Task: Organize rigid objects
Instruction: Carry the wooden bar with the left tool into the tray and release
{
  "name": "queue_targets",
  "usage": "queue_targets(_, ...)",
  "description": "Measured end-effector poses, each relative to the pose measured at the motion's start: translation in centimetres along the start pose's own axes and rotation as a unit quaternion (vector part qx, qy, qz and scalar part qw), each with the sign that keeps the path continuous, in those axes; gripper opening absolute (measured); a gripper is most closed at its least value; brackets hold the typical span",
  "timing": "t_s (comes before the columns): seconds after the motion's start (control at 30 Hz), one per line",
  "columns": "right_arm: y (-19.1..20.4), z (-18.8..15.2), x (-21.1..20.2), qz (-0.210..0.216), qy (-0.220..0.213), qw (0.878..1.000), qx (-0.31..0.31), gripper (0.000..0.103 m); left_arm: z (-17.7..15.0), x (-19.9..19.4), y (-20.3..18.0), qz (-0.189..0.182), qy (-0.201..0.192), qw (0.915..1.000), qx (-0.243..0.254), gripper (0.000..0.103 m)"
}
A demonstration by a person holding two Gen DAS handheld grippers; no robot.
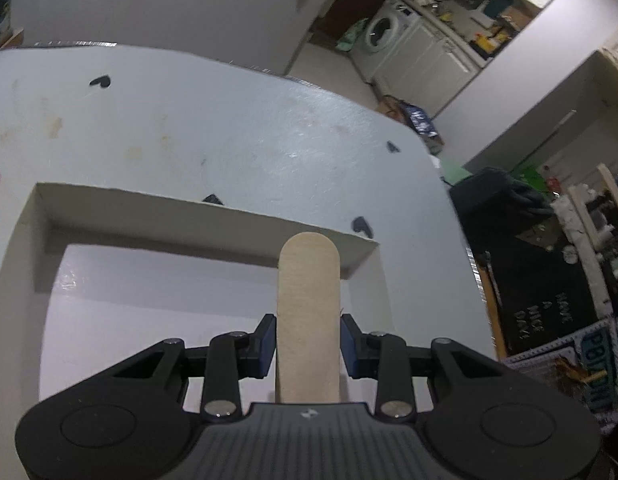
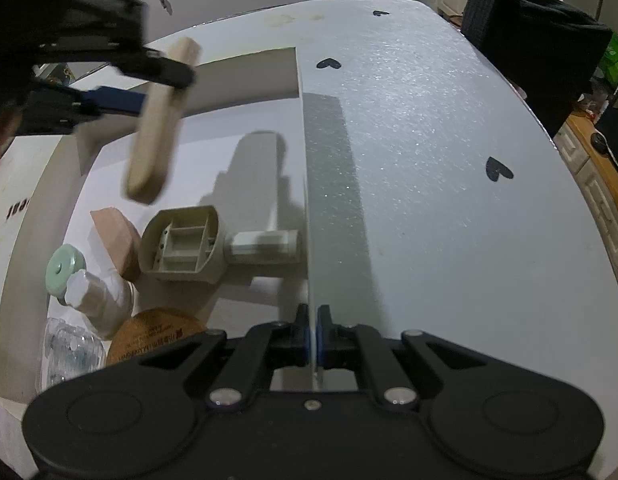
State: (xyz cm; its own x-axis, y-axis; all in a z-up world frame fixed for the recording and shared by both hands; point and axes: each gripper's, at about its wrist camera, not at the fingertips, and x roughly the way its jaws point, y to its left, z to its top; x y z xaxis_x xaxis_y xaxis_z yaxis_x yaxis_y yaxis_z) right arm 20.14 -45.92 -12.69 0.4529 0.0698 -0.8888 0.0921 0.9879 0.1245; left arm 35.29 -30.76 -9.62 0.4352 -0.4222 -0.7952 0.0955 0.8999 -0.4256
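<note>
A pale wooden stick (image 1: 308, 288) with a rounded tip stands between the blue pads of my left gripper (image 1: 308, 340), which is shut on it above the open white cardboard box (image 1: 205, 210). In the right wrist view that left gripper (image 2: 161, 88) holds the wooden stick (image 2: 153, 148) tilted over the box's inside. My right gripper (image 2: 313, 322) is shut on the box's thin right wall (image 2: 305, 168). Inside lie a beige plastic part (image 2: 185, 250), a pink block (image 2: 117, 240), a mint disc (image 2: 65, 268), a white bottle (image 2: 97, 300) and a cork disc (image 2: 153, 336).
The box rests on a white table (image 2: 429, 160) printed with black hearts. A black-covered chair (image 2: 529, 48) stands at the table's far right edge. A clear plastic item (image 2: 69, 352) lies in the box's near corner. On the floor beyond is a black mat (image 1: 541, 280).
</note>
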Motion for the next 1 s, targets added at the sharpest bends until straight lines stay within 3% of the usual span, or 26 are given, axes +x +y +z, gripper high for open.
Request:
queue_targets(0.23, -0.2, 0.2, 0.2, 0.003, 0.003, 1.000, -0.003, 0.004, 0.4, 2.6, 1.2, 0.036, 0.010, 0.9989, -0.027, 0.035)
queue_targets(0.43, -0.1, 0.3, 0.3, 0.001, 0.005, 1.000, -0.004, 0.004, 0.0, 3.6, 1.3, 0.034, 0.030, 0.9987, -0.025, 0.035)
queue_targets(0.53, -0.1, 0.4, 0.4, 0.000, 0.006, 1.000, -0.004, 0.004, -0.1, 3.5, 1.2, 0.031, 0.033, 0.9987, -0.020, 0.044)
queue_targets(0.6, -0.1, 0.4, 0.4, 0.000, 0.006, 1.000, -0.004, 0.004, 0.0, 3.4, 1.2, 0.035, 0.030, 0.9988, -0.016, 0.056)
queue_targets(0.7, -0.1, 0.4, 0.4, 0.000, 0.006, 1.000, -0.004, 0.004, 0.1, 3.0, 1.0, 0.038, 0.026, 0.9989, -0.008, 0.066)
queue_targets(1.0, -0.1, 0.4, 0.3, 0.001, 0.006, 1.000, -0.003, 0.004, -0.4, 1.7, 0.7, 0.036, 0.031, 0.9987, 0.014, 0.089)
